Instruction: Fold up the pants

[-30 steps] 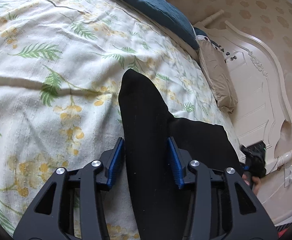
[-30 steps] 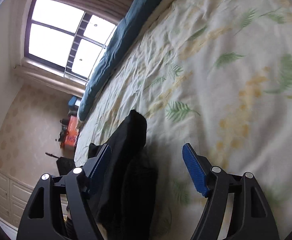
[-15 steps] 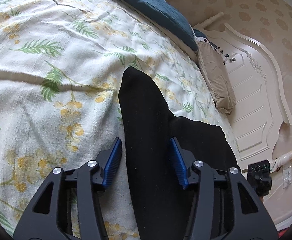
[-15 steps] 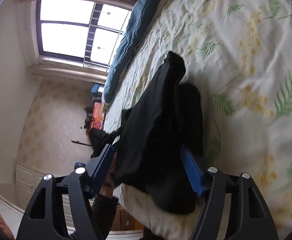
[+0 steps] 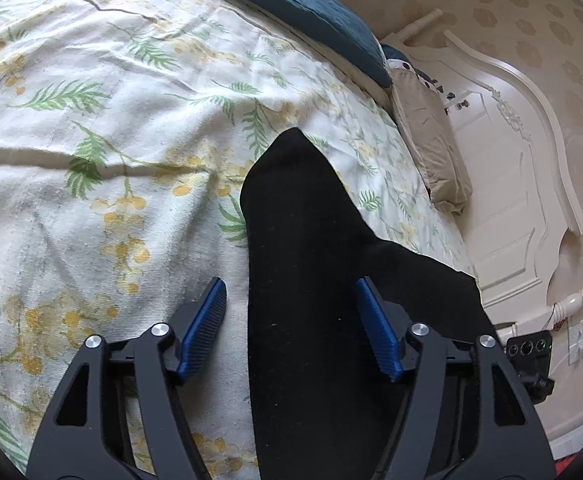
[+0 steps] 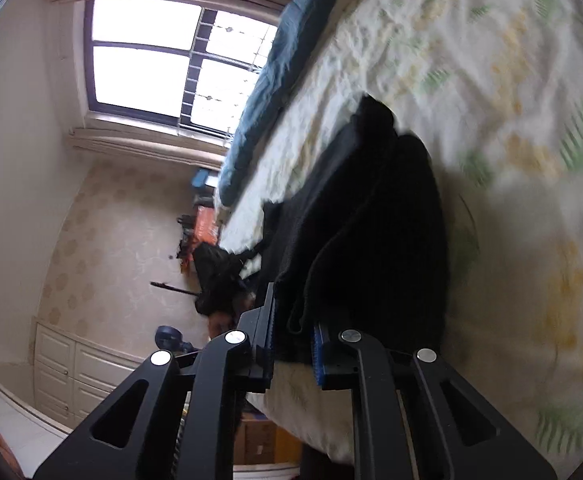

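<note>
Black pants [image 5: 315, 280] lie lengthwise ahead on the bed [image 5: 91, 120]; the left gripper [image 5: 291, 336] is opening astride them, while the right gripper [image 6: 293, 338] is closing on their near edge.

Bed [image 5: 91, 208]: covered by a cream sheet printed with green fronds and yellow blossoms, creased in several places. Black pants [image 5: 311, 280] lie on it near one edge, partly folded, one leg reaching toward the middle. A dark blue quilt [image 5: 311, 8] runs along the far edge. A beige pillow [image 5: 431, 148] rests at the headboard end.
</note>
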A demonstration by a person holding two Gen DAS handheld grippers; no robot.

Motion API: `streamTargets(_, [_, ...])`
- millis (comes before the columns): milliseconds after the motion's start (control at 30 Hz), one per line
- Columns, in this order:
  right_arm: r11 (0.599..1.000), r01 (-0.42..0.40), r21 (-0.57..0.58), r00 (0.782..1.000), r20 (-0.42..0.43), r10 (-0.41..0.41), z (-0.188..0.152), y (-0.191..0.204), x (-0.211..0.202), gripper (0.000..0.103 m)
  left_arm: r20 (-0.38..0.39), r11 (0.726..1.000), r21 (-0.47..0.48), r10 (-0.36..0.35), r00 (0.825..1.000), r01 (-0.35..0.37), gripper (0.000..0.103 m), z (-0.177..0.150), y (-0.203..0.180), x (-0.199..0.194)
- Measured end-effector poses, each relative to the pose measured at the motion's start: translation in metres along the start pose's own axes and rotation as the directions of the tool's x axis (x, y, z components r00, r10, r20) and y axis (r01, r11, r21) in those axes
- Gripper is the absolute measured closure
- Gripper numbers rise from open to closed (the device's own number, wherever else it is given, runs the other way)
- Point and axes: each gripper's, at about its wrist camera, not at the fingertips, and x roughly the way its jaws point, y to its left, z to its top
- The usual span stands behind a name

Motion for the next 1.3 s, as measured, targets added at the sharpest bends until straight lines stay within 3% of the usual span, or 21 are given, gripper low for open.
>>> streamTargets(67, [0.998,0.04,0.051,0.999,-0.015,-0.039,-0.005,-0.026,0.003,0.089,0.001,1.0,0.006,-0.001,1.0,0.001,0.034,-0.001,-0.001,0.001])
streamTargets(167, [0.994,-0.014,0.109,0.999,-0.041,0.019,-0.006,-0.047,0.004,0.088,0.001,1.0,0.01,0.0,1.0,0.0,0.033,0.0,-0.002,0.001])
streamTargets(233, [0.995,-0.027,0.099,0.997,-0.069,0.034,-0.005,-0.041,-0.004,0.077,-0.003,1.0,0.012,0.003,1.0,-0.003,0.033,0.0,-0.002,0.001])
streamTargets(267, [0.997,-0.024,0.072,0.997,-0.07,0.03,-0.003,-0.035,-0.011,0.062,-0.003,1.0,0.013,0.002,1.0,-0.002,0.033,-0.001,-0.002,0.001])
streamTargets(300, [0.999,-0.01,0.039,0.999,-0.053,0.013,0.0,-0.029,-0.019,0.041,-0.005,1.0,0.014,0.002,1.0,-0.002,0.033,0.0,-0.002,0.002])
streamTargets(367, [0.998,0.055,-0.041,0.998,0.016,-0.055,0.016,-0.017,-0.034,0.028,-0.011,1.0,0.017,-0.005,1.0,0.006,0.029,0.0,-0.002,0.002])
streamTargets(467, [0.991,0.105,-0.081,0.994,0.048,-0.102,0.048,-0.024,-0.028,0.028,-0.016,1.0,0.012,-0.015,1.0,0.015,0.025,0.004,-0.003,0.005])
streamTargets(600, [0.995,0.082,-0.06,0.995,-0.053,-0.086,0.082,-0.049,0.022,0.028,-0.021,1.0,0.023,-0.001,1.0,0.002,0.024,0.004,-0.006,0.007])
streamTargets(667, [0.987,0.08,-0.141,0.995,-0.054,-0.088,0.089,-0.04,0.039,0.028,-0.025,1.0,0.028,0.006,1.0,-0.006,0.026,0.005,-0.006,0.008])
streamTargets(700, [0.986,0.054,-0.158,0.995,-0.08,-0.067,0.089,-0.035,0.046,0.046,-0.026,0.999,0.029,0.019,0.999,-0.019,0.03,0.005,-0.006,0.008])
streamTargets(733, [0.987,0.04,-0.153,0.993,-0.104,-0.056,0.09,-0.032,0.053,0.057,-0.028,0.999,0.033,0.03,0.999,-0.029,0.05,0.005,-0.007,0.009])
streamTargets(767, [0.987,0.035,-0.154,0.992,-0.114,-0.053,0.091,-0.03,0.059,0.065,-0.04,0.999,0.041,0.026,0.999,-0.024,0.066,0.004,-0.007,0.011])
streamTargets(867, [0.978,0.036,-0.207,0.992,-0.108,-0.06,0.098,-0.016,0.057,0.072,-0.023,0.999,0.034,0.03,0.999,-0.029,0.077,0.004,-0.008,0.007])
streamTargets(1000, [0.96,0.032,-0.277,0.995,-0.084,-0.057,0.119,0.006,0.055,0.073,0.021,0.99,0.094,0.1,0.995,-0.101,0.079,0.013,-0.025,0.0])
streamTargets(1100, [0.955,0.023,-0.295,0.998,-0.047,-0.039,0.145,0.017,0.06,0.073,0.075,0.991,0.073,0.103,0.992,-0.108,0.079,0.029,-0.026,-0.002])
streamTargets(1167, [0.956,0.021,-0.292,0.998,-0.045,-0.036,0.163,0.011,0.066,0.073,0.098,0.993,0.051,0.101,0.99,-0.106,0.079,0.038,-0.022,0.001])
streamTargets(1300, [0.978,0.077,-0.195,0.992,-0.088,-0.095,0.181,-0.03,0.094,0.073,0.075,0.985,0.03,0.17,0.983,-0.172,0.076,0.041,-0.007,0.026])
